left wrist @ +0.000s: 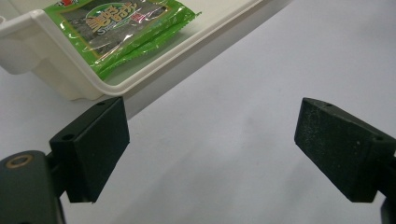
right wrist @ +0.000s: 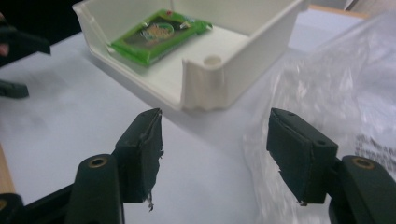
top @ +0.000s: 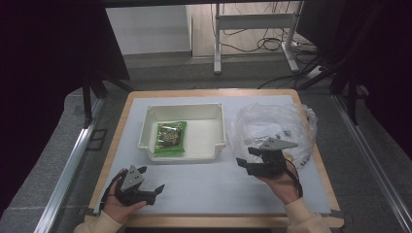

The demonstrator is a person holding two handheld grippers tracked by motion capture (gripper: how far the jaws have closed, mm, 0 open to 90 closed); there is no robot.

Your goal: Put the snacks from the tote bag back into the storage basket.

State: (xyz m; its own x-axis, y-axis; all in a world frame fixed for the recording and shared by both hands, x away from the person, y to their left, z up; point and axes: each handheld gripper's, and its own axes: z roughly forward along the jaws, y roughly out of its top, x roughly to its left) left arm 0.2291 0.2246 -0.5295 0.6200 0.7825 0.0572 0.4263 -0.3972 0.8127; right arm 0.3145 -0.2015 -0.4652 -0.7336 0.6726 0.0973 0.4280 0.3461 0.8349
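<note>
My left claw (top: pixel 156 190) rests low on the counter (top: pixel 204 187), spread wide with nothing between its jaws, just short of the white tray's (top: pixel 219 127) near wall. One green packet (top: pixel 171 138) already lies flat inside the tray toward its left side, so I judge that much of the packing done. My right claw (top: pixel 245 165) hovers, likewise gaping and empty, at the near edge of the crumpled clear bag (top: pixel 274 124) beside the tray's right wall, and what I judge is left is to draw whatever remains from that bag, whose contents I cannot make out.
</note>
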